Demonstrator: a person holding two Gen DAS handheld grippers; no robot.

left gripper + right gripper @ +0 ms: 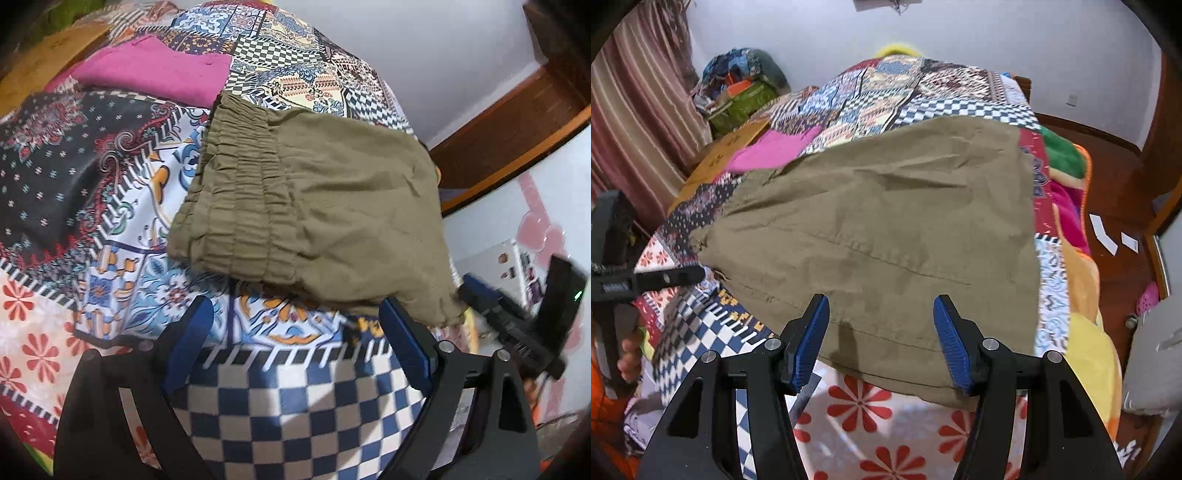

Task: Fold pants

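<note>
The olive-brown pants (314, 206) lie folded on the patchwork bedspread (110, 236), with the gathered elastic waistband (236, 184) toward the left. My left gripper (295, 314) is open and empty, just short of the pants' near edge. In the right wrist view the pants (879, 236) fill the middle, and my right gripper (881, 314) is open with its blue pads (812, 339) on either side of the near hem, holding nothing. The other gripper shows at the right edge of the left wrist view (517, 317) and at the left edge of the right wrist view (650, 280).
A folded magenta garment (155, 70) lies beyond the pants, next to a dark flowered cloth (55, 155). A cardboard box (727, 151) and bags (742, 92) stand by the striped curtain. The bed's right edge drops to a wooden floor (1115, 177).
</note>
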